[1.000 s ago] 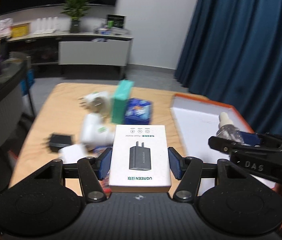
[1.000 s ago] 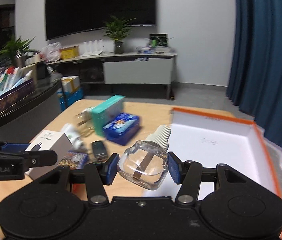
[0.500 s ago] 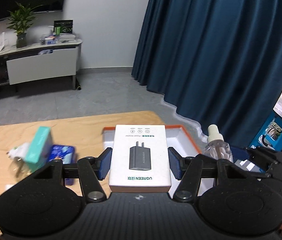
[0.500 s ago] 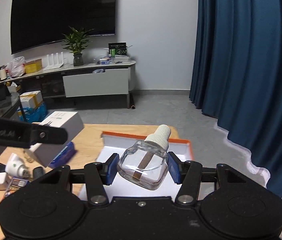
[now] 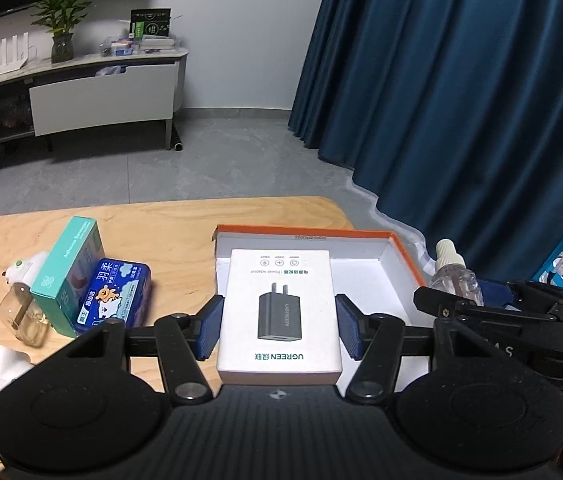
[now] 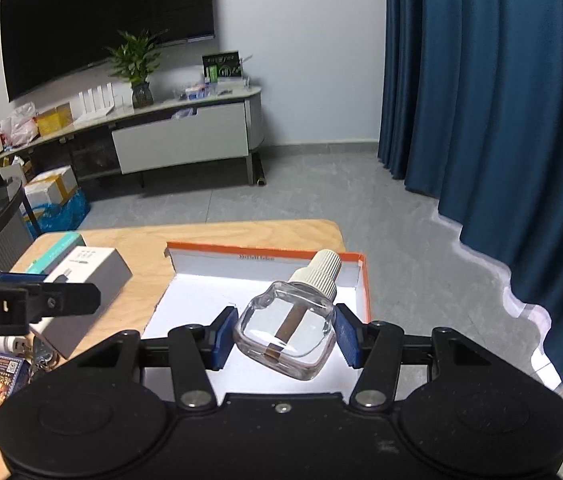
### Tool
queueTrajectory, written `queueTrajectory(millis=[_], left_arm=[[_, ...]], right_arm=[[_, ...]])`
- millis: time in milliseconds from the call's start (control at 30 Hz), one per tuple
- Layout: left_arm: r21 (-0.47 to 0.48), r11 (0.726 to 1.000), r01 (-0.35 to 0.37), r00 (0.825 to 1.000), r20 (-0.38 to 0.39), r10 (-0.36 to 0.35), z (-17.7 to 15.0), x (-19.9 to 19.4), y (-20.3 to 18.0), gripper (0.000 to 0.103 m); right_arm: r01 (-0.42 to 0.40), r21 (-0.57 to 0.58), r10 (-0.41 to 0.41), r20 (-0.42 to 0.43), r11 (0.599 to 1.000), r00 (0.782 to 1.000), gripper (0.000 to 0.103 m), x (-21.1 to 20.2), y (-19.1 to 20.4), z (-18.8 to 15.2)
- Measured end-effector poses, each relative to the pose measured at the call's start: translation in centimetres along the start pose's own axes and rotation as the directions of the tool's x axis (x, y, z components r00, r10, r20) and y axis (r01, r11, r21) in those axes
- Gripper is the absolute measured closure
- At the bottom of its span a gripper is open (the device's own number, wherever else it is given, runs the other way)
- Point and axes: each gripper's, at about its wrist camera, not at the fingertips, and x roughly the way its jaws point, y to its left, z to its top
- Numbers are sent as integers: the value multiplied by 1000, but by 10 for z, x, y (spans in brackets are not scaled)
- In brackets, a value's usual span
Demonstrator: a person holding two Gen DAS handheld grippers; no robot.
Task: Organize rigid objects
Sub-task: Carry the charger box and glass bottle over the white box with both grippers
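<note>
The left hand-held gripper [image 5: 279,332] is clamped on the long sides of a white charger box [image 5: 279,312], held above the orange-rimmed tray [image 5: 401,256] on the table [image 5: 169,224]: light, stiff cardboard, easy to pinch. The right hand-held gripper [image 6: 283,338] is clamped on a clear glass bottle [image 6: 287,332] (tilted, cap up) over the same tray; slick, breakable, best held by its flat sides.

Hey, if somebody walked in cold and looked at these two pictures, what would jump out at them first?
Probably the white charger box clamped in the left gripper, dead centre and held above the orange-rimmed tray. Next, the clear glass bottle with a ribbed cream cap, tilted in the right gripper over the same tray. Behind both, the deep blue curtain fills the right side.
</note>
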Motion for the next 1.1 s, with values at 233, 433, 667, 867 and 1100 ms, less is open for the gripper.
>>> queueTrajectory(millis=[233,433,667,867,1100], left_arm=[[-32,1000,-1,1000,-10,1,1,6,-6,44],[-19,1000,0,1000,-22,-1,-2,10,-12,44],[-21,1000,-10,999,-33,9,-5,15,-8,44],[-16,1000,-10,999,-43,9,-7,21,-11,44],[-15,1000,-12,998,-58,11,-8,29,-10,44]], right_arm=[[7,-74,-10,-33,997,999,40,11,0,7],[-9,-80,6,-35,997,999,40,17,6,9],[-13,-56,10,-48,998,999,40,28,9,9],[-4,-49,2,-56,999,998,40,34,10,7],[0,-55,-4,-70,999,998,40,43,12,8]])
